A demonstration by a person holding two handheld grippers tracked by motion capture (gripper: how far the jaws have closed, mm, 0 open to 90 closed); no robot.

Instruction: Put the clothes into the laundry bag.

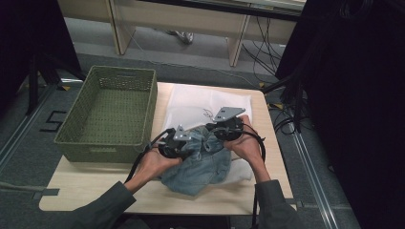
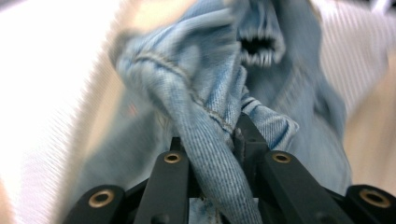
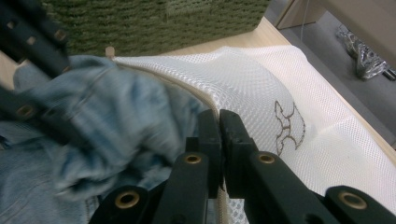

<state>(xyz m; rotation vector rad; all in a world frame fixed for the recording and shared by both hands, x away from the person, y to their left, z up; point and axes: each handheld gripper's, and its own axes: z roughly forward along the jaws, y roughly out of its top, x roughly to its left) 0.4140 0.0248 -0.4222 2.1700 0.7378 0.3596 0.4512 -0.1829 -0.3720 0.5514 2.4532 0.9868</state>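
A crumpled blue denim garment (image 1: 200, 167) lies at the table's front middle, partly on a white mesh laundry bag (image 1: 200, 102). My left gripper (image 1: 193, 145) is shut on a twisted fold of the denim (image 2: 205, 93), which runs up between its two black jaws (image 2: 210, 133). My right gripper (image 1: 213, 137) sits just right of it, jaws pressed together (image 3: 219, 121) on the zippered rim of the mesh bag (image 3: 261, 84). In the right gripper view the denim (image 3: 116, 112) bunches beside that rim, and the left gripper (image 3: 28, 32) shows blurred beyond it.
An empty green woven basket (image 1: 107, 143) stands on the left half of the wooden table (image 1: 95, 186), close to the bag's left edge. Dark curtains and cables (image 1: 286, 119) flank the right side. Pale shelving legs (image 1: 236, 43) stand on the floor behind.
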